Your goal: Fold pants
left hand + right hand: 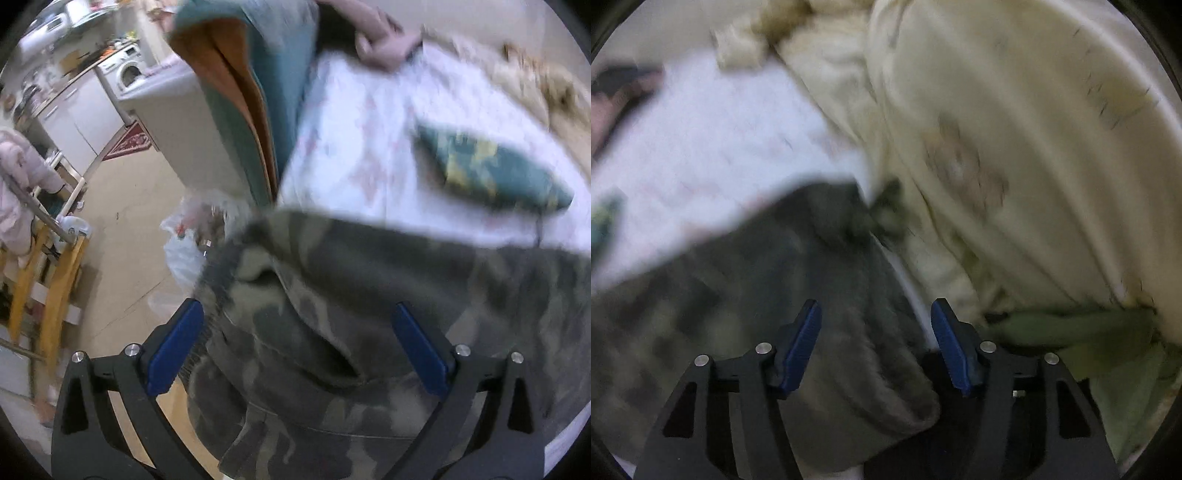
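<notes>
The camouflage pants point(332, 295) lie bunched on a white, pink-patterned sheet point(369, 147) at the bed's near edge. My left gripper point(297, 308) hovers over them with its blue pads spread wide, touching no cloth. In the right wrist view the pants point(757, 295) show blurred and grey-green. My right gripper point(875, 305) stands over a fold of them, jaws partly apart, with the cloth lying between the fingers but not pinched.
A small folded camouflage piece point(491, 173) rests further back on the sheet. A person's hand point(380, 44) presses the sheet's far side. A cream blanket point(1034, 147) and green cloth point(1089, 332) lie right. Teal and orange fabric point(258, 74) hangs left, above a plastic bag point(184, 251).
</notes>
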Available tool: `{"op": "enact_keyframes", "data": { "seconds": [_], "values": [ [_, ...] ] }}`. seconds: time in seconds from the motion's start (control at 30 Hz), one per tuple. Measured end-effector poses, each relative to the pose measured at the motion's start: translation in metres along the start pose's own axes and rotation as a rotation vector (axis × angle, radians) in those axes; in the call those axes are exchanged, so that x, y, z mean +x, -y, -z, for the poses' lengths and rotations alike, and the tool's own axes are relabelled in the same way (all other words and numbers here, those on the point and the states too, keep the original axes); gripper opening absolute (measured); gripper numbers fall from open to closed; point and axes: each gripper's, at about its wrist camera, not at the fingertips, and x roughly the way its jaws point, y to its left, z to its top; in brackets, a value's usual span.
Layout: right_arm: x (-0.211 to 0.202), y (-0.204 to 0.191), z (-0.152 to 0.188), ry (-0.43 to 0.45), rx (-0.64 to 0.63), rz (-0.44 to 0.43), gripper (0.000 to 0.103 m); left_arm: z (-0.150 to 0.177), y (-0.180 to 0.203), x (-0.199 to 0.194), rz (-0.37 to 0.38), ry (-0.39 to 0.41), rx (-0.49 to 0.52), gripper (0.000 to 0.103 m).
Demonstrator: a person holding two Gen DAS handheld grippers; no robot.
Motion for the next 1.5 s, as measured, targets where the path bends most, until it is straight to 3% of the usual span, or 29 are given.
{"op": "enact_keyframes", "data": {
  "seconds": [0.07,0.1,0.17,0.3,0.33,0.43,0.5,0.63,0.77,0.87,0.97,1.07,1.2,1.3,1.4,1.43,1.5],
  "values": [
    [0.030,-0.003,0.013,-0.106,-0.032,0.120,0.030,0.008,-0.004,0.024,-0.063,-0.070,0.026,0.101],
    [0.038,0.000,0.019,-0.139,-0.017,0.148,0.030,0.011,-0.012,0.030,-0.077,-0.086,0.007,0.101],
    [0.034,0.002,0.022,-0.104,-0.002,0.169,0.027,0.012,-0.032,0.036,-0.037,-0.105,-0.062,0.102],
    [0.028,0.004,0.014,-0.101,0.063,0.176,0.030,0.002,-0.052,0.028,-0.043,-0.079,-0.123,0.102],
    [0.023,0.004,0.008,-0.088,0.064,0.172,0.035,0.000,-0.055,0.025,-0.033,-0.067,-0.134,0.102],
    [-0.005,-0.004,-0.011,0.045,0.016,0.250,0.066,-0.002,-0.062,0.013,-0.020,-0.017,-0.177,0.101],
    [-0.016,-0.008,-0.024,0.109,0.026,0.183,0.067,-0.003,-0.061,0.008,-0.011,0.010,-0.186,0.101],
    [0.006,-0.040,-0.050,0.081,-0.019,0.062,0.065,-0.008,-0.059,-0.005,-0.035,0.065,-0.187,0.102],
    [0.050,-0.080,-0.059,0.027,-0.114,0.196,0.065,-0.015,-0.081,-0.014,-0.130,0.091,-0.207,0.102],
    [0.068,-0.070,-0.065,0.030,-0.068,0.345,0.065,-0.011,-0.110,-0.019,-0.183,0.092,-0.263,0.101],
    [0.060,-0.049,-0.073,0.041,0.059,0.353,0.065,-0.003,-0.135,-0.015,-0.196,0.062,-0.331,0.101],
    [0.026,-0.049,-0.073,0.135,0.056,0.434,0.065,0.003,-0.151,-0.009,-0.172,0.007,-0.408,0.101],
    [-0.030,-0.047,-0.059,0.194,0.104,0.299,0.067,0.006,-0.150,-0.019,-0.119,-0.008,-0.477,0.101],
    [-0.073,-0.060,-0.035,0.215,0.186,0.065,0.067,0.012,-0.131,-0.037,-0.049,-0.010,-0.486,0.101],
    [-0.112,-0.073,0.011,0.244,0.274,-0.163,0.073,0.026,-0.104,-0.056,0.023,0.002,-0.470,0.101],
    [-0.116,-0.077,0.027,0.244,0.334,-0.225,0.082,0.033,-0.093,-0.059,0.044,0.000,-0.473,0.101],
    [-0.111,-0.071,0.071,0.207,0.475,-0.308,0.082,0.045,-0.080,-0.060,0.087,-0.030,-0.491,0.101]
  ]
}}
